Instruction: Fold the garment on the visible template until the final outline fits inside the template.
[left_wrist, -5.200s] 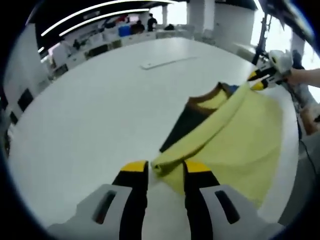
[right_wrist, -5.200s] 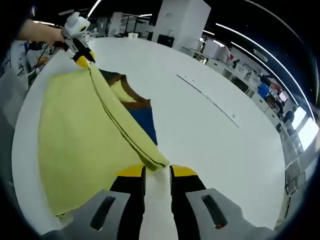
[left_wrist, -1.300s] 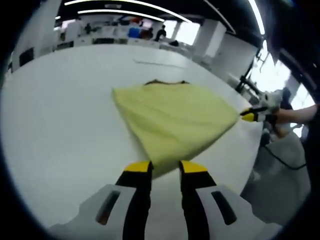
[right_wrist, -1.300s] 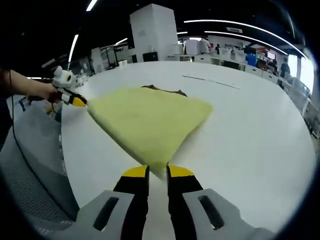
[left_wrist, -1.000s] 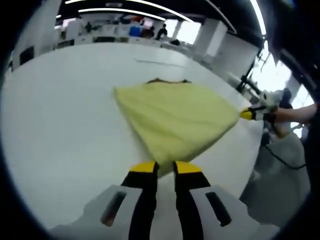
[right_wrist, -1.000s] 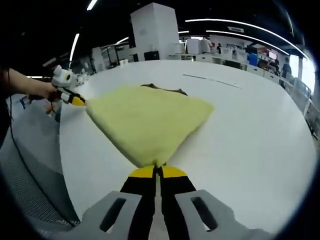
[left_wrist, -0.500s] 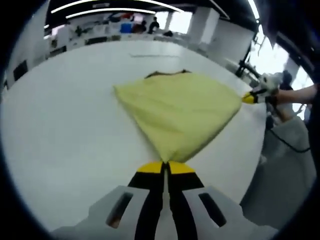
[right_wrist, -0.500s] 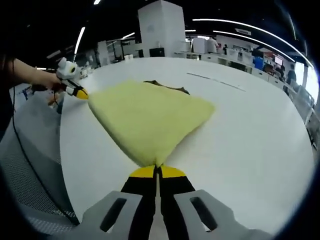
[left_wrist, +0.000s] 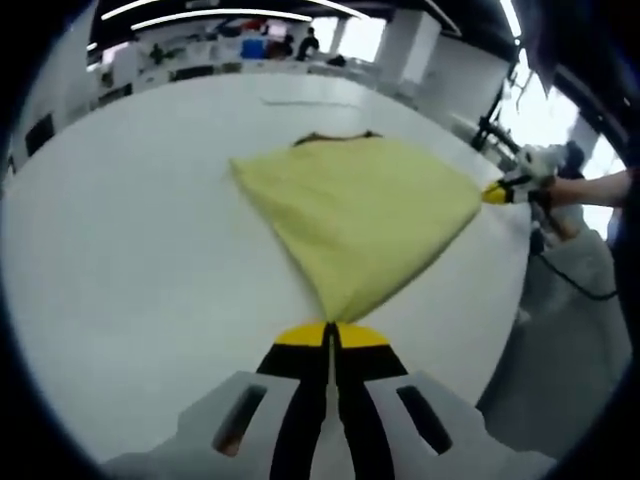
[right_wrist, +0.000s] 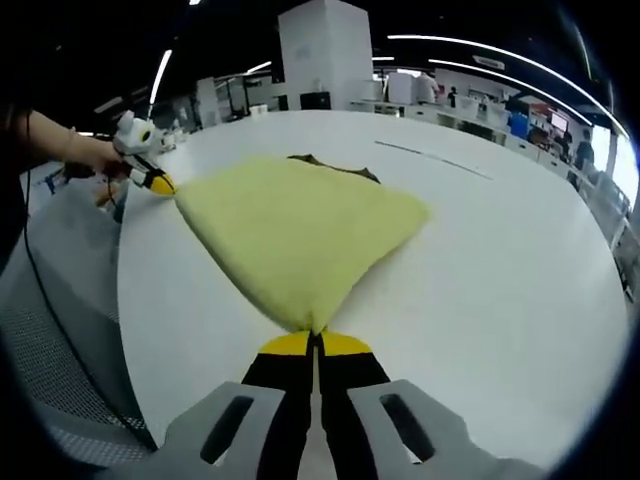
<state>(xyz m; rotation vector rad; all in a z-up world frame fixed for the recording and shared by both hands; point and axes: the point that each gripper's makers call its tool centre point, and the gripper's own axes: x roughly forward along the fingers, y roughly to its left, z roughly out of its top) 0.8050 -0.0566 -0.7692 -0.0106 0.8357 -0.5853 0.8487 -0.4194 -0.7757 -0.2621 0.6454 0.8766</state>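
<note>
Both my grippers are clamped on corners of the yellow garment (left_wrist: 360, 205).

Left gripper (left_wrist: 331, 334), bottom centre of the left gripper view: jaws pressed together, yellow tips pinching the garment's near corner, which tapers to a point right at the tips. How much cloth sits between the jaws is hidden.

Right gripper (right_wrist: 315, 343), bottom centre of the right gripper view: same picture, jaws pressed together on the corner nearest it.

In the left gripper view the right gripper also shows at the right edge, upper half, touching the garment's far right corner, with a hand (left_wrist: 570, 188) behind it; too small to read the jaw gap there. In the right gripper view the left gripper is at upper left, at the garment's left corner, held by a hand (right_wrist: 88, 155).

The garment is folded and lies spread on the white table (left_wrist: 130, 230), centre of both views. A dark brown edge (left_wrist: 335, 137) peeks out at its far side; cannot tell what part of the garment it is.

A thin line or strip (right_wrist: 435, 161) lies on the table beyond the garment, well apart; too faint to say what it is. I can't make out a template outline under the cloth.

The table's near edge is cut off by the view.
</note>
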